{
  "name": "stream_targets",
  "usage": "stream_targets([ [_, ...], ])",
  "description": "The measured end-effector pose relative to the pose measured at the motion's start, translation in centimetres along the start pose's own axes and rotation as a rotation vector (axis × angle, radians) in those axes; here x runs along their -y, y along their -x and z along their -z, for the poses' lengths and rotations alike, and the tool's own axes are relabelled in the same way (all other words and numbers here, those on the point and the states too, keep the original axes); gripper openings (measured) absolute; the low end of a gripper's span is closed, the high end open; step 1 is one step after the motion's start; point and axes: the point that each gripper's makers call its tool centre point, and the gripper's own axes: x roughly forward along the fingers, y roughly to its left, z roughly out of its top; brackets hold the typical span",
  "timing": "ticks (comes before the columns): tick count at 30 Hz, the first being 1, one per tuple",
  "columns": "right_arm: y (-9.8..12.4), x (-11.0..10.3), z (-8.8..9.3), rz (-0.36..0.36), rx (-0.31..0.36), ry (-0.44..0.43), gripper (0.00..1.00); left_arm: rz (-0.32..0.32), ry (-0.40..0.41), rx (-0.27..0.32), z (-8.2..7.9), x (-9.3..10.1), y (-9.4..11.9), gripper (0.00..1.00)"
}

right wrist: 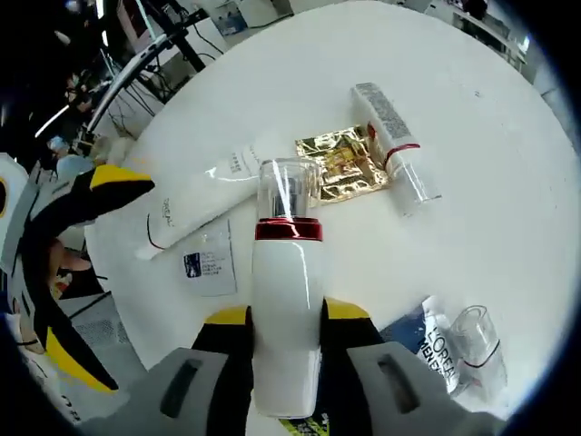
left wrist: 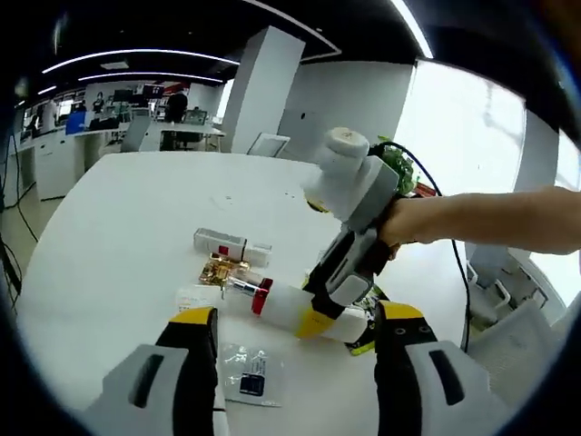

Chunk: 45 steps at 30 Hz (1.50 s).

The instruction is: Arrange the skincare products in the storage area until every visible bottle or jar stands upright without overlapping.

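In the right gripper view, the right gripper (right wrist: pixel 286 331) at the bottom centre clamps a white bottle (right wrist: pixel 286 309) with a red ring and clear cap, lying along its jaws. Beyond it on the white table (right wrist: pixel 508 182) lie a white tube (right wrist: pixel 204 195) at centre left, a gold packet (right wrist: pixel 345 163) and a clear-capped tube (right wrist: pixel 390 136) toward the upper right. In the left gripper view, the left gripper (left wrist: pixel 300 350) at the bottom stands wide, holding nothing; a sachet (left wrist: pixel 250 372) lies between its jaws.
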Motion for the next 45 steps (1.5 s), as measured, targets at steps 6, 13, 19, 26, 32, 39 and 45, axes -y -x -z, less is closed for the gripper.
stream_targets([
  [6,0.5,0.0,0.4,-0.122,0.102,-0.205,0.26,0.024,0.025,-0.004,0.1,0.7,0.0,0.62],
  [13,2.1,0.5,-0.6,-0.308,0.302,-0.383,0.26,0.039,0.049,0.001,0.0,1.3,0.0,0.6],
  [19,3.9,-1.8,0.7,-0.365,0.414,-0.363,0.26,0.086,0.085,0.004,0.1,2.2,-0.2,0.59],
  [26,5.2,-4.5,2.8,-0.322,0.448,-0.213,0.26,0.168,0.163,0.06,-1.1,3.2,-0.3,0.59],
  [32,6.8,-7.5,3.5,-0.362,0.489,-0.163,0.27,0.207,0.169,0.049,-0.9,4.6,-0.6,0.61],
  [39,8.7,-10.8,4.2,-0.418,0.576,-0.113,0.27,0.3,0.178,0.095,-2.0,6.5,-0.4,0.57],
  [45,10.0,-11.7,4.6,-0.429,0.638,-0.079,0.27,0.398,0.187,0.119,-2.6,8.7,0.1,0.51],
])
